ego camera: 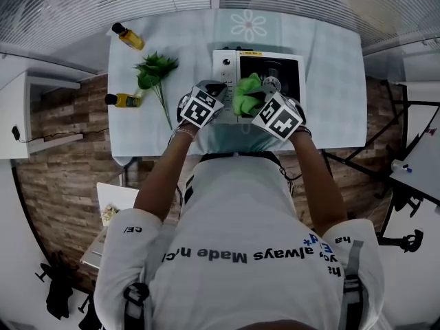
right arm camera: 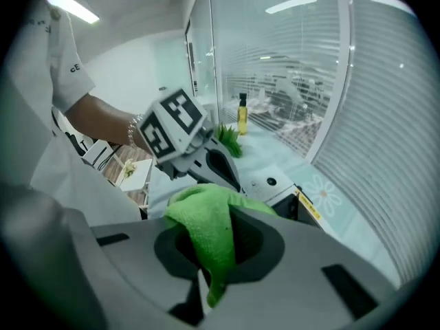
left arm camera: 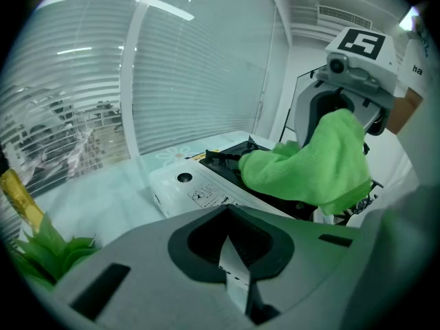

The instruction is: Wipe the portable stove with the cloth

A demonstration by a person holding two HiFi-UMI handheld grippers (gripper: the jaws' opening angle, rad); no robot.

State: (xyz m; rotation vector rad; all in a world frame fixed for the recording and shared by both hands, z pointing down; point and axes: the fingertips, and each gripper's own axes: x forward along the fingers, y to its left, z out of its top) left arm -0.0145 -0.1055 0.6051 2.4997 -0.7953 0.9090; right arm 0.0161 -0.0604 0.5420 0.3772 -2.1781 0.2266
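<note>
Where it hangs from the right gripper (right arm camera: 205,284), the bright green fluffy cloth (ego camera: 246,95) bunches over the near part of the white portable stove (ego camera: 227,66), and its loose end lies on the stove's black cooking top. The right gripper's jaws are clamped on a fold of this cloth; in the right gripper view the green fabric fills the hollow between them and trails down through the seam. The stove stands on the far middle of a table with a pale checked tablecloth (ego camera: 330,81), its round knob and printed label on the white panel at the left of the black top.

The left gripper (ego camera: 212,96) hovers just beside the cloth, over the stove's near left corner, apart from the fabric. Its jaws are pressed together with nothing between them, as the left gripper view shows. Both grippers carry their black-and-white marker cubes turned up toward the head camera.

Further left on the tablecloth lies a green leafy plant sprig (ego camera: 155,71). A small bottle of yellow liquid with a dark cap (ego camera: 128,36) lies near the far left corner, and a second yellow bottle (ego camera: 124,100) lies near the left edge, just beside the sprig.
</note>
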